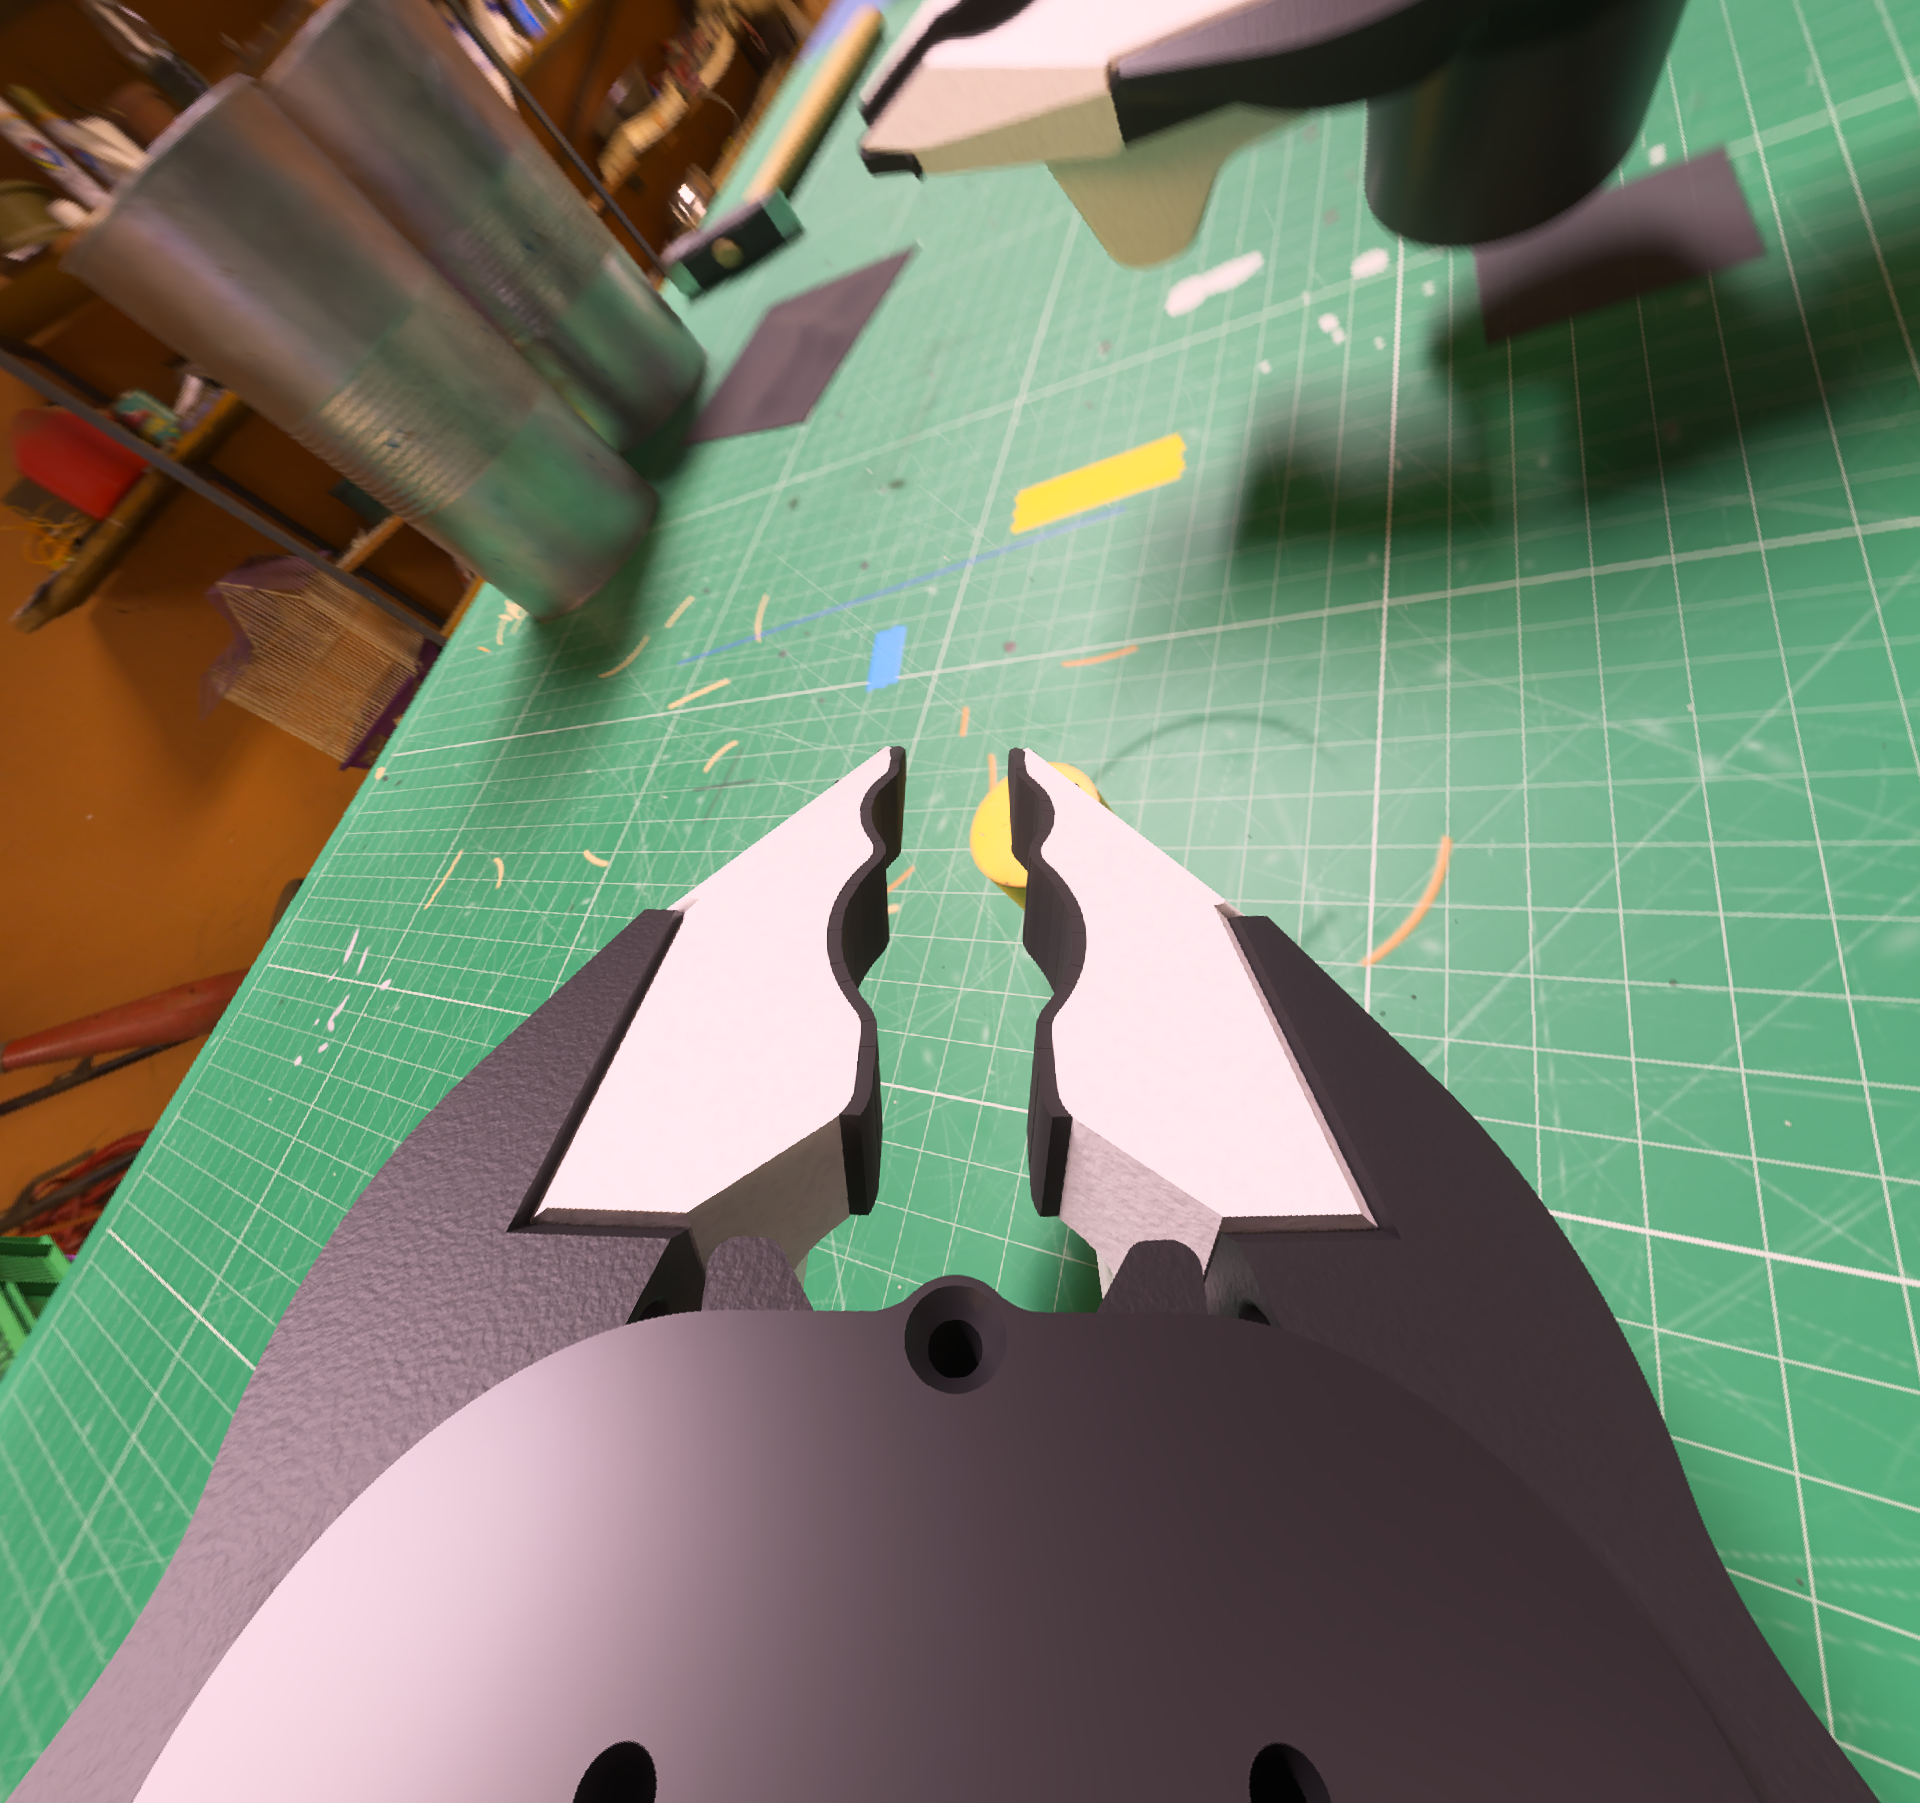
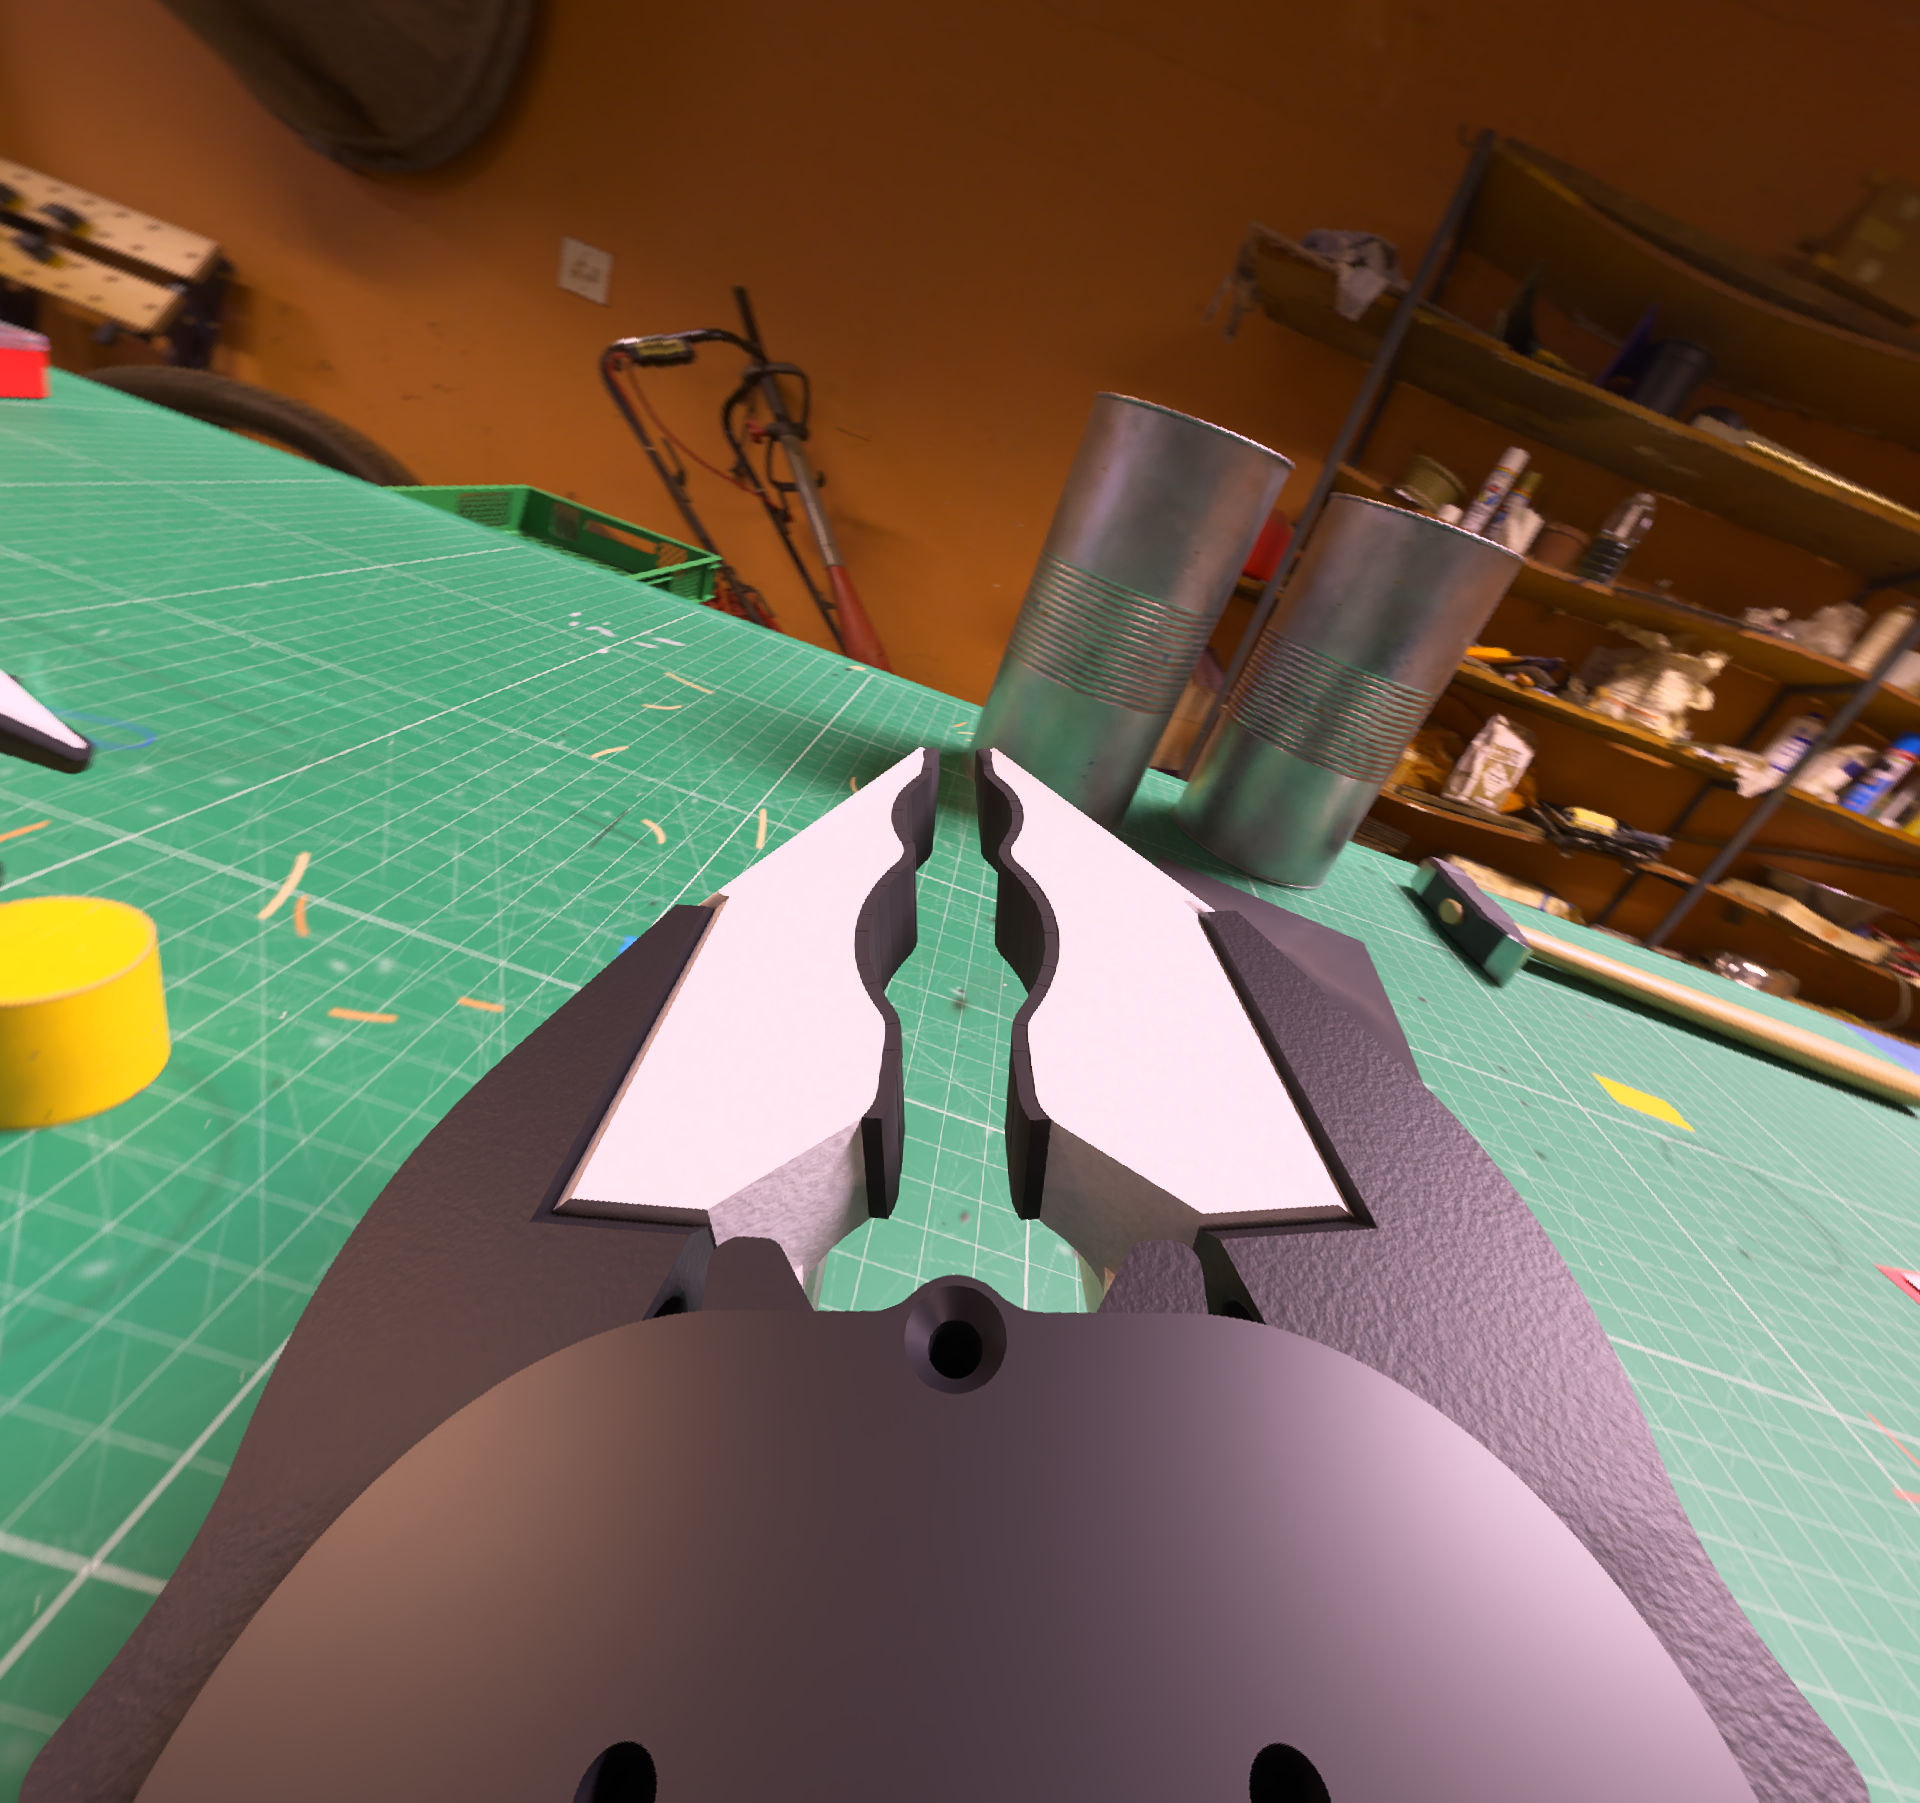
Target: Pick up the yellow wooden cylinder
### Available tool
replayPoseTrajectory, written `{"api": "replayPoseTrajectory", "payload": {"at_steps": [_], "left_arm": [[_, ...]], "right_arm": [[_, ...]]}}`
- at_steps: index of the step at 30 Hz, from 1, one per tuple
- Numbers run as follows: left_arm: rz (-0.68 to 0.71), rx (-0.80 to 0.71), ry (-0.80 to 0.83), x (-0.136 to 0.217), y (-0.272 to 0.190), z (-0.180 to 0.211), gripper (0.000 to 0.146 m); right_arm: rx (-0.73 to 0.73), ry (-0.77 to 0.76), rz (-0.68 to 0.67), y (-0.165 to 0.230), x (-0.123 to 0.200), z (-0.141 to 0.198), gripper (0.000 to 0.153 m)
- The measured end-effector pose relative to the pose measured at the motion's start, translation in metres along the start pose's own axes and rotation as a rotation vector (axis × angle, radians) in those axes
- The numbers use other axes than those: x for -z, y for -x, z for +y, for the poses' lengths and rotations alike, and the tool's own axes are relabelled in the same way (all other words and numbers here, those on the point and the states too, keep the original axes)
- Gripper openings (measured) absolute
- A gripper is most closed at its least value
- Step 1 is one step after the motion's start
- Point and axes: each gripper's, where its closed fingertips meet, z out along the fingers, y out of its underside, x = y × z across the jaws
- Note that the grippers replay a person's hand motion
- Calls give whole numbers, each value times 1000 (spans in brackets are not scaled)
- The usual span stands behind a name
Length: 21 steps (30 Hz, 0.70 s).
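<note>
The yellow wooden cylinder point(image 1: 994, 844) is short and wide and stands on the green cutting mat point(image 1: 1507, 1078). In the left wrist view only a sliver of it shows, behind my right finger. My left gripper point(image 1: 957, 764) hovers over it, slightly open and empty. In the right wrist view the cylinder point(image 2: 73, 1010) stands at the far left, and one fingertip of the left gripper point(image 2: 42, 737) shows above it. My right gripper point(image 2: 956, 761) is nearly closed and empty, well to the right of the cylinder. It also shows high in the left wrist view point(image 1: 883, 127).
Two tall metal cups point(image 2: 1132, 600) point(image 2: 1340, 683) stand near the mat's far edge, and also show in the left wrist view point(image 1: 416, 319). A mallet point(image 2: 1475, 922) lies beside them. A green crate point(image 2: 582, 527) sits beyond the edge. Dark patches point(image 1: 800, 351) and yellow tape point(image 1: 1096, 480) lie flat.
</note>
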Motion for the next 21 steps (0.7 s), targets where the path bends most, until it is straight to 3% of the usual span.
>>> {"api": "replayPoseTrajectory", "payload": {"at_steps": [4, 9, 11, 21], "left_arm": [[26, 98, -59, 5, 10, -1, 28], [375, 245, 47, -1, -1, 10, 50], [443, 278, 136, -5, -4, 21, 54], [501, 220, 407, -15, -17, 44, 49]], "right_arm": [[-11, 3, 95, -2, -10, -1, 7], [-18, -16, 27, 7, -23, -2, 7], [-38, -24, 3, 9, -25, -3, 7], [-95, -34, -17, 8, -24, -2, 7]]}}
